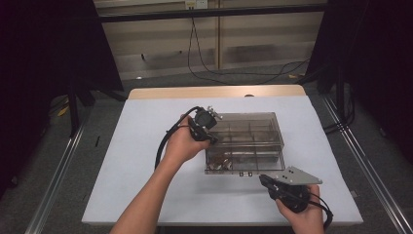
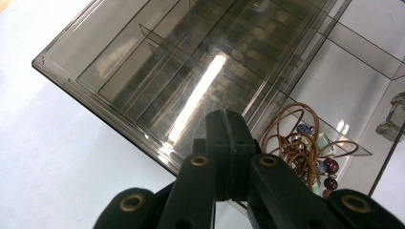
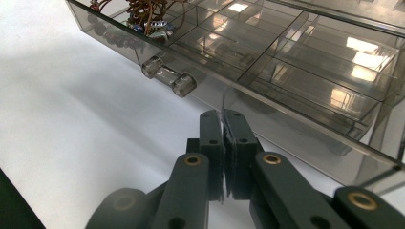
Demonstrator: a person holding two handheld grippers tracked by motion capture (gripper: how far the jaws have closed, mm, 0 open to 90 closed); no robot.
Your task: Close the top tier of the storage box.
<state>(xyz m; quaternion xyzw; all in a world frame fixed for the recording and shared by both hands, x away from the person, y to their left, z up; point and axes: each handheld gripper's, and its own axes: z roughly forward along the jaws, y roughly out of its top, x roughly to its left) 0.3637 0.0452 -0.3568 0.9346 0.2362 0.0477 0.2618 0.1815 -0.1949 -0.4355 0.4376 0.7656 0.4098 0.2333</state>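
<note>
A smoky clear organizer box [image 1: 267, 146] with several compartments sits mid-table. Its ribbed lid [image 2: 143, 71] stands tilted up. My left gripper [image 1: 213, 139] is shut at the box's left side, and its tips [image 2: 227, 114] rest against the lid's edge, with nothing seen between the pads. A brown cord with beads [image 2: 305, 148] lies in the near left compartment [image 1: 221, 163]. My right gripper [image 1: 263, 178] sits just in front of the box's front wall [image 3: 267, 102], right of the clear latch [image 3: 169, 78]. Its jaws [image 3: 223, 113] are shut on a thin clear strip that pokes out above the tips.
The white table top [image 1: 146, 185] spreads wide on the left and in front of the box. The table's wooden back edge [image 1: 214, 91] lies beyond it. A small pale object [image 2: 392, 117] sits in a compartment at the far right of the left gripper view.
</note>
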